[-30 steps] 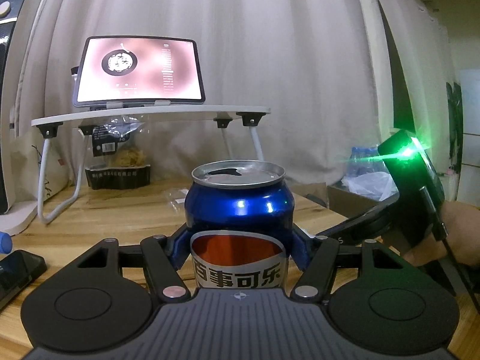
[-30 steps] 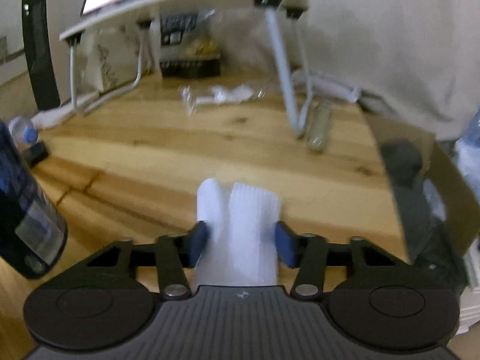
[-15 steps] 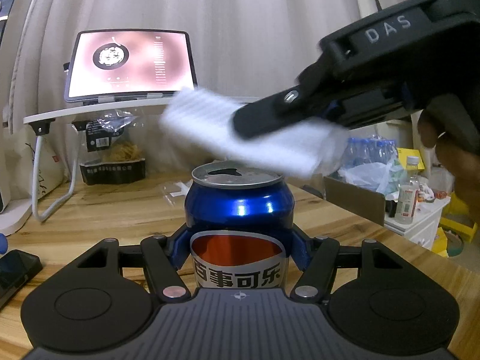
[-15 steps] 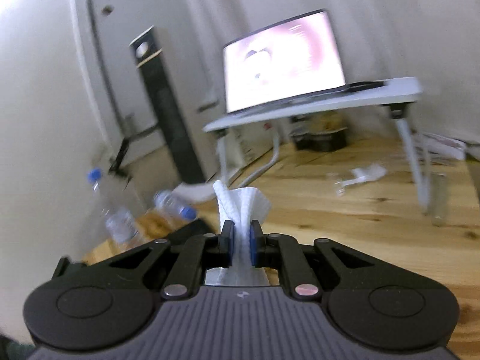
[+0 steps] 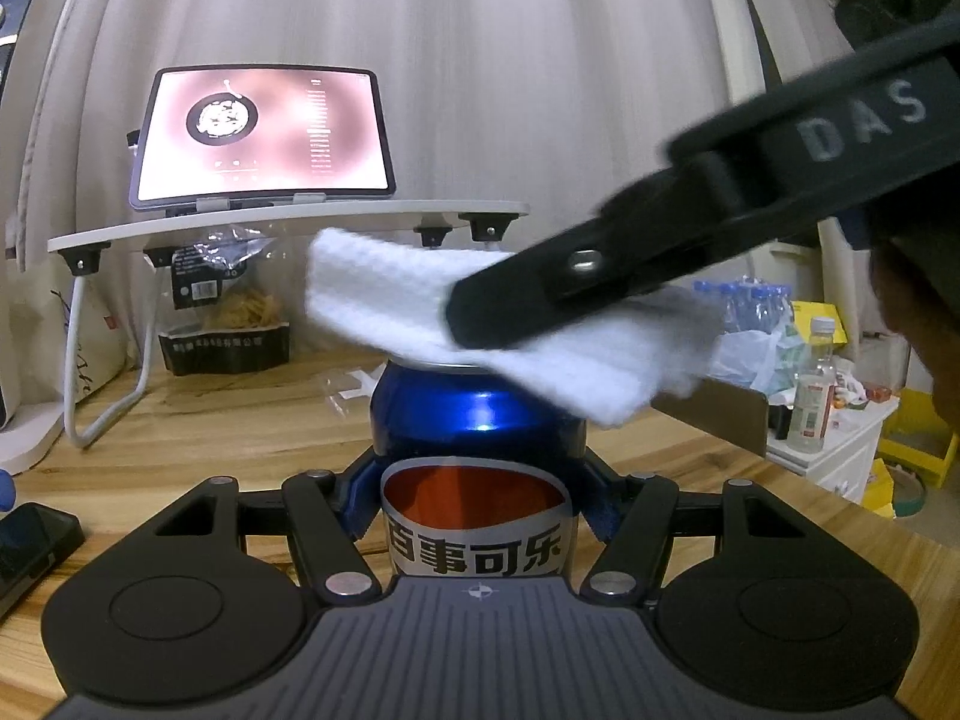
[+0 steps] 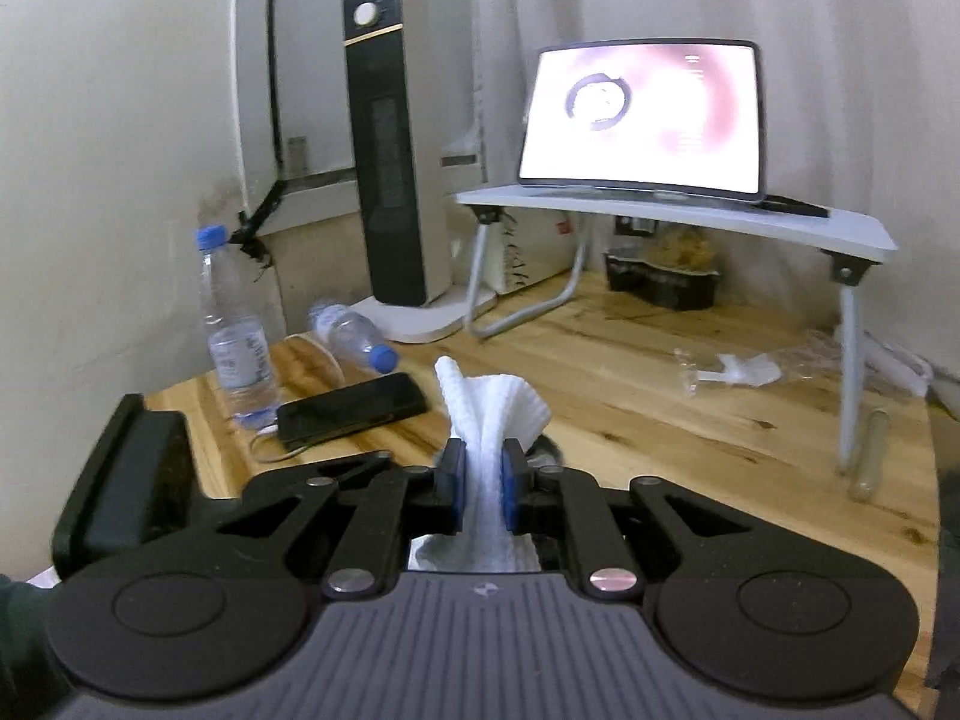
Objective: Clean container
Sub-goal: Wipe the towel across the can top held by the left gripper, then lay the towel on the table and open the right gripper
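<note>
My left gripper (image 5: pixel 478 483) is shut on a blue Pepsi can (image 5: pixel 477 420) and holds it upright over the wooden table (image 5: pixel 240 420). My right gripper (image 6: pixel 482 483) is shut on a folded white cloth (image 6: pixel 489 420). In the left wrist view the right gripper (image 5: pixel 510 312) comes in from the upper right and lays the cloth (image 5: pixel 420 294) flat on the can's top, which is hidden under it.
A white lap desk (image 5: pixel 288 222) with a lit tablet (image 5: pixel 261 138) stands at the back. A snack bag (image 5: pixel 225 324) sits under it. A phone (image 6: pixel 351 408), two water bottles (image 6: pixel 237 330) and a tower heater (image 6: pixel 396 150) are at the left. A cardboard box (image 5: pixel 714 414) is at the right.
My right gripper swung from the table up and left over the can, then came down. The cloth now rests on the can's top. The left gripper has kept the can still.
</note>
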A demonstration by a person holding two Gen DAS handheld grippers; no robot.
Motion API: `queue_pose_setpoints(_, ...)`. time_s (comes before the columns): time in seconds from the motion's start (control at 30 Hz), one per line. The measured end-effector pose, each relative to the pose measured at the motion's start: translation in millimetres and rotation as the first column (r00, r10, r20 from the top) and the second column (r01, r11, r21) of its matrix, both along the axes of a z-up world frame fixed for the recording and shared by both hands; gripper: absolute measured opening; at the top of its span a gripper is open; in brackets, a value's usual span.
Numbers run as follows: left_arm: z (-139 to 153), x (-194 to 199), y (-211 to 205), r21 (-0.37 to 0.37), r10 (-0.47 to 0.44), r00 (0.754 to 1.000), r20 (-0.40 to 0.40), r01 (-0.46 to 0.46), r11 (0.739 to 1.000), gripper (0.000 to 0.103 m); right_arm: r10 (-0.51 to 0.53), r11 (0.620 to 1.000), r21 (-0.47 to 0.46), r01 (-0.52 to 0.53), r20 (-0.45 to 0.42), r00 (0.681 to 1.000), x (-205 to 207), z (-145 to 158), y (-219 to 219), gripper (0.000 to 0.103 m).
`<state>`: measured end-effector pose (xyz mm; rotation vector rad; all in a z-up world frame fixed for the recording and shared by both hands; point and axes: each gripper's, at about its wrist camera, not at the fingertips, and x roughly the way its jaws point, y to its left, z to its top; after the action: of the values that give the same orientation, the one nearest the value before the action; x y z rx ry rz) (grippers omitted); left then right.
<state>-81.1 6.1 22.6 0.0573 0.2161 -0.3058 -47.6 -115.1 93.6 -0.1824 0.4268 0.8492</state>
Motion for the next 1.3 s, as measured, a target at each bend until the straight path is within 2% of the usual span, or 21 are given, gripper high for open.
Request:
queue_pose_setpoints(0.13, 0, -4, -3, 0.021, 0.005, 1.0, 0.024, -0.006, 1.0, 0.066, -0.001, 1.0, 0.022, 0.001, 0.005, 1.0, 8, 2, 8, 0.015)
queue_pose_setpoints(0.23, 0, -4, 1, 0.002, 0.01, 1.0, 0.024, -0.01, 1.0, 0.066, -0.029, 1.0, 0.001, 0.029, 0.037, 0.999, 16, 4, 10, 0.015)
queue_pose_setpoints(0.43, 1, -7, 1, 0.007, 0.009, 0.999, 0.042, -0.009, 1.0, 0.066, -0.066, 0.998, -0.013, 0.066, 0.03, 0.997, 12, 7, -9, 0.016)
queue_pose_setpoints(0.6, 1, -5, 0, 0.01, 0.01, 0.999, 0.035, -0.01, 1.0, 0.066, -0.006, 1.0, 0.018, 0.006, -0.02, 1.0, -2, 7, -11, 0.016)
queue_pose_setpoints(0.77, 1, -9, -4, 0.033, 0.01, 0.998, 0.061, -0.012, 0.999, 0.066, 0.013, 0.999, 0.036, -0.013, -0.002, 1.0, 1, 4, 5, 0.016)
queue_pose_setpoints(0.87, 1, -7, 1, 0.011, 0.021, 0.999, 0.05, -0.022, 1.0, 0.066, -0.053, 0.997, 0.06, 0.052, 0.022, 0.998, 15, 7, 4, 0.016)
queue_pose_setpoints(0.97, 1, -5, 6, -0.016, 0.028, 0.999, 0.036, -0.028, 0.999, 0.066, -0.138, 0.981, 0.135, 0.139, -0.016, 0.99, 36, 13, -16, 0.016)
queue_pose_setpoints(1.03, 1, -5, 5, -0.014, 0.027, 0.999, 0.037, -0.026, 1.0, 0.066, -0.206, 0.966, 0.15, 0.21, -0.038, 0.978, 54, 11, -30, 0.016)
queue_pose_setpoints(1.13, 1, -6, 6, -0.015, 0.03, 0.999, 0.042, -0.029, 0.999, 0.067, -0.315, 0.946, 0.073, 0.317, -0.039, 0.948, 83, -7, -41, 0.018)
queue_pose_setpoints(1.3, 1, -2, 10, -0.037, 0.047, 0.999, 0.025, -0.046, 0.998, 0.067, -0.401, 0.916, -0.024, 0.401, -0.114, 0.909, 124, -48, -54, 0.018)
